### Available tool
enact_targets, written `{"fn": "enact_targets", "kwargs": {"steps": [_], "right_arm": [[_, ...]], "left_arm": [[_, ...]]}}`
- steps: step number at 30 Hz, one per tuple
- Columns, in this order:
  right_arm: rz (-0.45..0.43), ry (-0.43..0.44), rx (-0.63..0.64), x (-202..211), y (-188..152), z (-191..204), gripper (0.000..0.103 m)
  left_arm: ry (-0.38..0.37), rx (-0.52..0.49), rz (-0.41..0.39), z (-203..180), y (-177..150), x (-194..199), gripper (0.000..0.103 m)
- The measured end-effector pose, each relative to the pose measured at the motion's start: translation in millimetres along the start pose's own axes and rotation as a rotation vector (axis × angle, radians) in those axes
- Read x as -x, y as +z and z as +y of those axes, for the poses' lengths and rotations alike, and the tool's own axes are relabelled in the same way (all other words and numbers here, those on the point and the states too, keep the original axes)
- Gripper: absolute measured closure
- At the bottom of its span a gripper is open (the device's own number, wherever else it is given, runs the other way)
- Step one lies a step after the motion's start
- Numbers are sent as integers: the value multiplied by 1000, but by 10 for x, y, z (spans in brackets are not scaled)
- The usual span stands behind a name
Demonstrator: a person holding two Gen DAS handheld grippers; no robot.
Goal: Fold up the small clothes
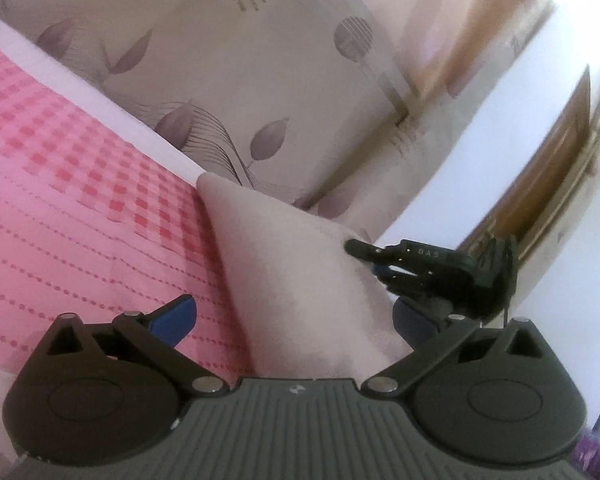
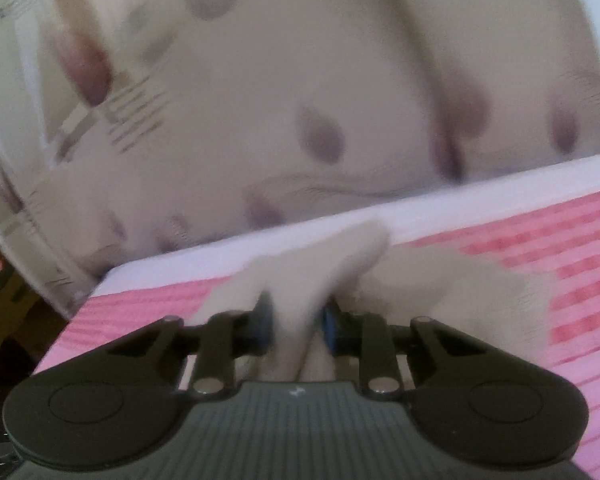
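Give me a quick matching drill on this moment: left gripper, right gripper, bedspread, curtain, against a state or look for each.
Things:
1. left gripper
2. right gripper
3. bedspread
4. curtain

States or looks:
A. pink with red checks
B. jaws shut on the pale garment
C. cream with purple leaves
D. jaws spread wide, garment between them, not gripped

Pairs: 1-D, 2-B, 3-A, 4-C

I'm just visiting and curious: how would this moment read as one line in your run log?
task: fold small clothes | left gripper: open, over pale garment | right gripper: shut on garment | surface: pink checked bedspread | fold: unfinished
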State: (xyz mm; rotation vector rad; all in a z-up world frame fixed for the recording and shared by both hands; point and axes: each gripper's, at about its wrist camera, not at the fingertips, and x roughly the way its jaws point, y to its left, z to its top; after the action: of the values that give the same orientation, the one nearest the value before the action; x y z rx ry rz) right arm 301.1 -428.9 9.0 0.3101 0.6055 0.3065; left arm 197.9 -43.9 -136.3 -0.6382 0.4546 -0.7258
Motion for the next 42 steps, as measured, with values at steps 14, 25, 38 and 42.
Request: {"fn": "enact_targets", "kwargs": {"steps": [14, 25, 38, 42], "right_arm": [[80, 178, -206, 156, -227, -427, 17], [128, 60, 29, -337, -470, 186, 69], [-1, -207, 219, 265, -96, -213, 81], [57, -165, 117, 170, -255, -561, 81]], "left_arm": [[8, 15, 20, 53, -52, -33, 0], [16, 37, 32, 68, -53, -49, 0], [40, 39, 18, 50, -56, -29, 0], [42, 36, 20, 55, -53, -30, 0]]}}
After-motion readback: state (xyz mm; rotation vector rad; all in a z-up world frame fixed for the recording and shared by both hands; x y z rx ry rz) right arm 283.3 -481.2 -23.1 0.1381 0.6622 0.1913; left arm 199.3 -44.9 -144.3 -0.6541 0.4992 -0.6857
